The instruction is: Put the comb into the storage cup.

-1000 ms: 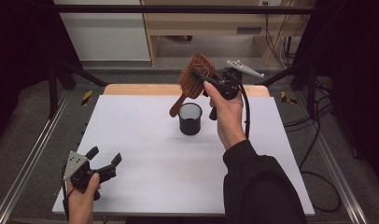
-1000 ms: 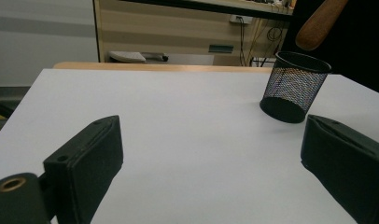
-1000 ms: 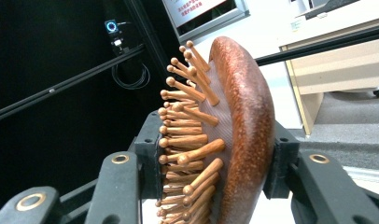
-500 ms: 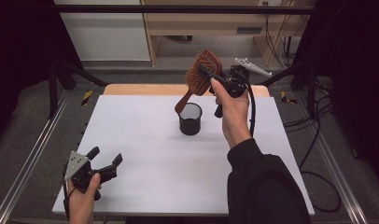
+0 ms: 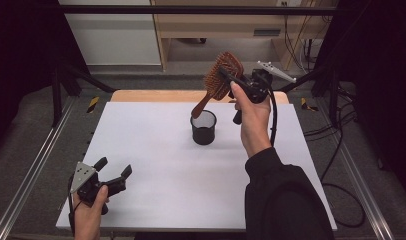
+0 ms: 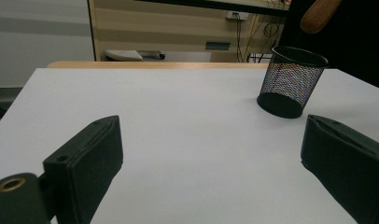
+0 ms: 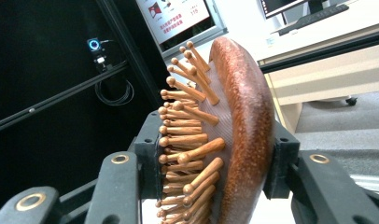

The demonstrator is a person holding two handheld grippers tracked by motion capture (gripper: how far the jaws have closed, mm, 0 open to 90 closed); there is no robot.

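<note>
Right gripper (image 5: 230, 80) is clamping the wooden hairbrush (image 5: 222, 76) head, its handle tip hanging over the mesh cup (image 5: 203, 127). Left gripper (image 5: 112, 170) is resting open on the desk (image 5: 156, 165), the person's hand partly covering it.

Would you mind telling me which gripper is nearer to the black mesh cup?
Right. The right gripper holds the hairbrush just above the mesh cup; the left gripper rests open near the table's front-left corner.
</note>
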